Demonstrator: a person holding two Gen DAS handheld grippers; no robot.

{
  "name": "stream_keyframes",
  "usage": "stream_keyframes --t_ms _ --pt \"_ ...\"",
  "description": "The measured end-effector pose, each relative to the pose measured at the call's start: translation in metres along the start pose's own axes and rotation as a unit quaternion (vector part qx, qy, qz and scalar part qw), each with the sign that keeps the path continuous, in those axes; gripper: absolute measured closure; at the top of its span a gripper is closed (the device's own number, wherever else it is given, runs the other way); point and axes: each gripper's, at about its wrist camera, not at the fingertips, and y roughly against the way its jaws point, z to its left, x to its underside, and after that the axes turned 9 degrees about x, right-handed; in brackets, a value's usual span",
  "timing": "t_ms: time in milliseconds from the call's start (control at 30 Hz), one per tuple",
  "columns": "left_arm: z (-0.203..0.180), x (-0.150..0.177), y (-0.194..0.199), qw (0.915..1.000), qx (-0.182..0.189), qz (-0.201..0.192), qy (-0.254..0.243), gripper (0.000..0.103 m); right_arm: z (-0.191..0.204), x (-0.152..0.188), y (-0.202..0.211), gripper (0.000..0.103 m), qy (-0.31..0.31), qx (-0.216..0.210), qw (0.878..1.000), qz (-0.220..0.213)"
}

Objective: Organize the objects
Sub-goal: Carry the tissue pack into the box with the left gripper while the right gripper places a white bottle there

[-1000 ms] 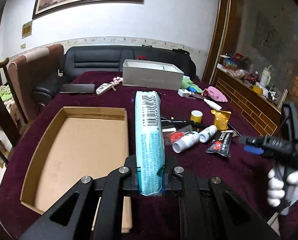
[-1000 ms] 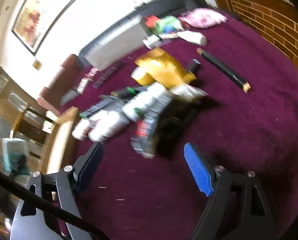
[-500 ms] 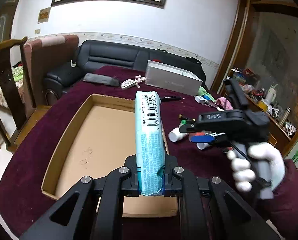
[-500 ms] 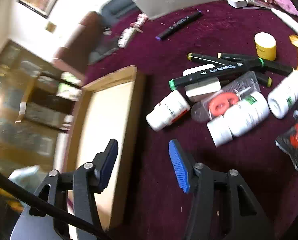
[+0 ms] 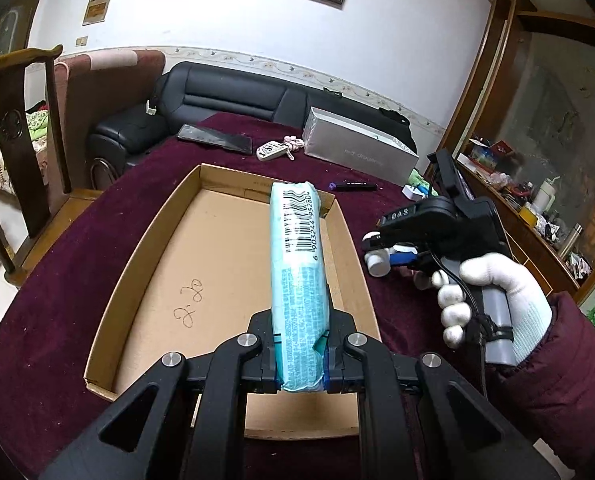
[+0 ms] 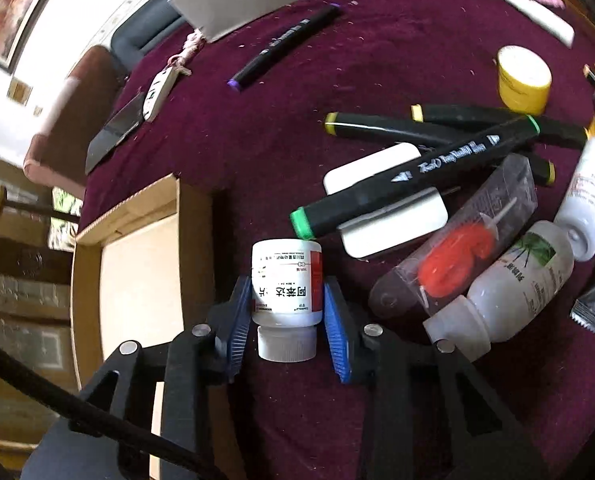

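Note:
My left gripper is shut on a long teal packet with a barcode and holds it above the shallow cardboard tray. To the right of the tray, my right gripper points steeply down at the maroon tablecloth. Its jaws are closing on a small white pill bottle with a red-edged label. The blue pads touch both sides of the bottle. In the left wrist view the right gripper shows beside the tray with the bottle at its tip, held by a white-gloved hand.
Right of the bottle lie black markers, two white bottles, a clear pack with a red item and a yellow jar. At the back sit a silver box, a key fob and a phone. A wooden chair stands left.
My right gripper swung left across the clutter to the tray's edge, and its jaws narrowed around the white bottle. My left gripper carried the teal packet over the tray.

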Motion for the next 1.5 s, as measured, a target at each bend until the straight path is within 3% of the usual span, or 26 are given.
stream_keyframes --t_ms 100,267,367,467,600,800,1200,1333,1433,1500 --pt "0.0 -0.001 0.003 1.0 -0.002 -0.003 -0.003 0.093 -0.003 0.004 0.009 0.07 0.016 -0.016 1.0 -0.003" --pt "-0.004 -0.014 0.004 0.9999 0.008 -0.002 -0.009 0.093 0.001 0.01 0.06 0.07 0.053 -0.044 0.996 -0.055" --pt "-0.008 -0.034 -0.003 0.9998 0.014 -0.005 -0.015 0.093 0.019 0.007 0.087 0.07 0.078 -0.075 0.991 -0.074" --pt "-0.009 -0.057 -0.022 0.9995 0.003 0.001 -0.031 0.093 0.047 0.002 0.095 0.07 0.097 -0.097 0.989 -0.064" --pt "0.019 -0.079 -0.067 0.9986 0.01 0.049 0.014 0.093 0.08 -0.005 0.073 0.07 0.121 -0.093 0.987 -0.042" --pt "0.052 -0.072 -0.116 0.9926 0.005 0.104 0.063 0.093 0.1 -0.006 0.029 0.07 0.137 -0.045 0.989 -0.027" --pt "0.052 -0.078 -0.158 0.9881 -0.016 0.133 0.075 0.093 0.097 -0.016 0.001 0.07 0.13 -0.011 0.991 -0.031" --pt "0.056 -0.076 -0.164 0.9862 -0.025 0.141 0.083 0.089 0.094 -0.017 0.002 0.07 0.122 -0.023 0.992 -0.03" --pt "0.06 -0.076 -0.164 0.9842 -0.008 0.143 0.105 0.074 0.093 -0.017 0.004 0.068 0.123 -0.029 0.991 -0.035" --pt "0.06 -0.078 -0.16 0.9847 0.0 0.134 0.112 0.07 0.091 -0.017 0.008 0.068 0.12 -0.033 0.991 -0.038"
